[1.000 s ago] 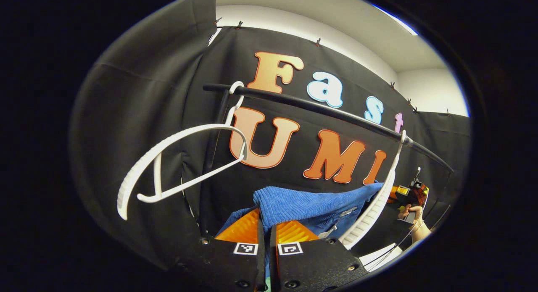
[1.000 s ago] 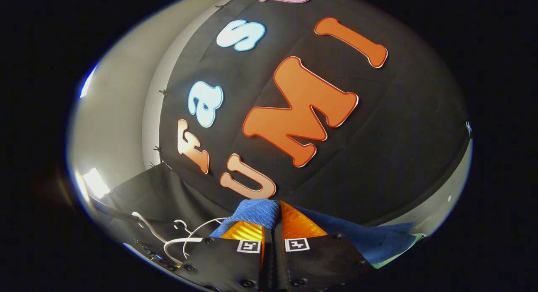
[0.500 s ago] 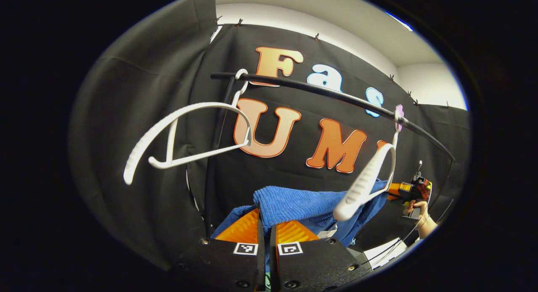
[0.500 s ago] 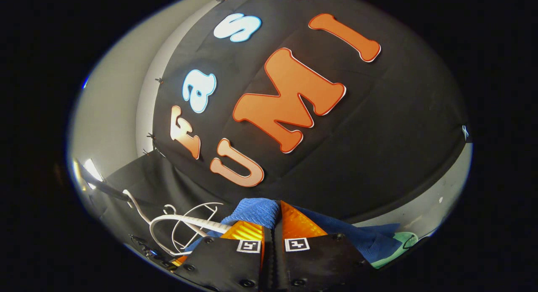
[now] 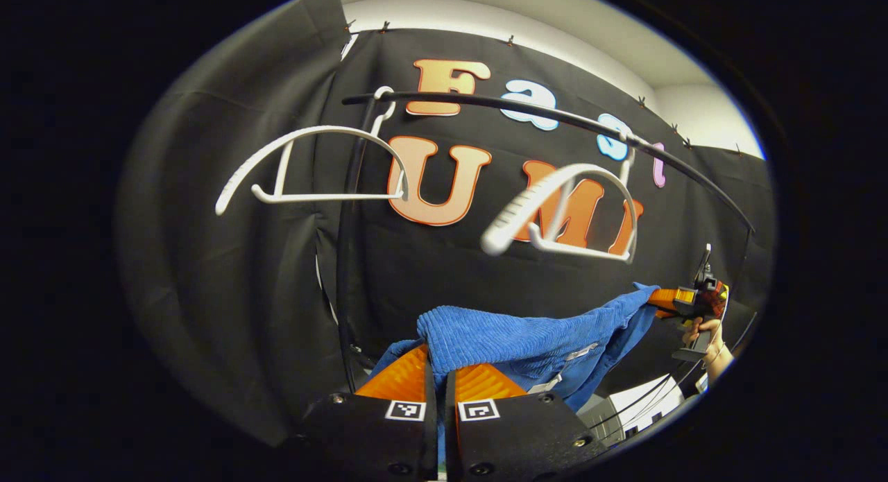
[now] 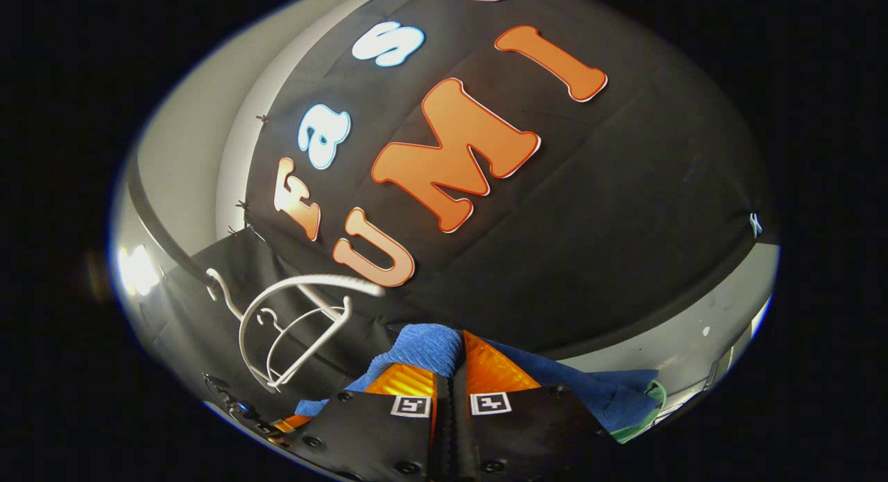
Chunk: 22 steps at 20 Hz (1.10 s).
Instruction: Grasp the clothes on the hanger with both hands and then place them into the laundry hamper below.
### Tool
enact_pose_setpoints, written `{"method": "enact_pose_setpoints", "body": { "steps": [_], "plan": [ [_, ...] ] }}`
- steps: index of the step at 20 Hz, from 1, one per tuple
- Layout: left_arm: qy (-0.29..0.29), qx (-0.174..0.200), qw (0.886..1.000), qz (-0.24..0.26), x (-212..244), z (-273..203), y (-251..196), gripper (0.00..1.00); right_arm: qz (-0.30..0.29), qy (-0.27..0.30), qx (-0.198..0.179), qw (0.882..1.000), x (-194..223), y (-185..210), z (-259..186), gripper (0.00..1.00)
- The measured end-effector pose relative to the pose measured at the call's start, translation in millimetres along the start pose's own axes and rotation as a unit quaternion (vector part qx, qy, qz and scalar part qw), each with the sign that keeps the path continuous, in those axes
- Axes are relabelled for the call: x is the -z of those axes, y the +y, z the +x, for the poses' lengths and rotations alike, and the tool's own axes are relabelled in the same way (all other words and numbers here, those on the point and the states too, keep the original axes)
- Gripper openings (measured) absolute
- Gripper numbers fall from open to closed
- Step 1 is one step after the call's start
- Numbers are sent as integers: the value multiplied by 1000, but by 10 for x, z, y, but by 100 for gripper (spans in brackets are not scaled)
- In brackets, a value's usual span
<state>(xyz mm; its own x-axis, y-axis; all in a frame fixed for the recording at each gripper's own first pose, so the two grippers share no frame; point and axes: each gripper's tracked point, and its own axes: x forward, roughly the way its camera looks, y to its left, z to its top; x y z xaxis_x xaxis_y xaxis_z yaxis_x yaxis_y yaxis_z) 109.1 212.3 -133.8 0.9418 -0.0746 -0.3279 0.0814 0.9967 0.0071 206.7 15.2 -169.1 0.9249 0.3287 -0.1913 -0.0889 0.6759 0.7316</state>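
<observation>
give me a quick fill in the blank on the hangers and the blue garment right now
1. The garment held between the two grippers is ____ in colour.
2. The number of white hangers on the black rail is ____.
3. The left gripper is shut on the ____.
4. Both hangers hang ____ of clothes.

Missing words: blue; two; garment; empty

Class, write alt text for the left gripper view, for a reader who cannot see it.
The left tongs are shut on a blue garment, which stretches to the right tongs held in a hand. Above, two bare white hangers hang on a black rail.
</observation>
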Motion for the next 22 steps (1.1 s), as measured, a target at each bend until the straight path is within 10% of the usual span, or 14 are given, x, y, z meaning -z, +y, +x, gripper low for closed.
{"method": "enact_pose_setpoints", "body": {
  "steps": [22],
  "plan": [
    [95, 110, 989, -3, 814, 581, -1814, 4, -42, 39, 75, 996, 936, -404, -496, 7]
  ]
}}
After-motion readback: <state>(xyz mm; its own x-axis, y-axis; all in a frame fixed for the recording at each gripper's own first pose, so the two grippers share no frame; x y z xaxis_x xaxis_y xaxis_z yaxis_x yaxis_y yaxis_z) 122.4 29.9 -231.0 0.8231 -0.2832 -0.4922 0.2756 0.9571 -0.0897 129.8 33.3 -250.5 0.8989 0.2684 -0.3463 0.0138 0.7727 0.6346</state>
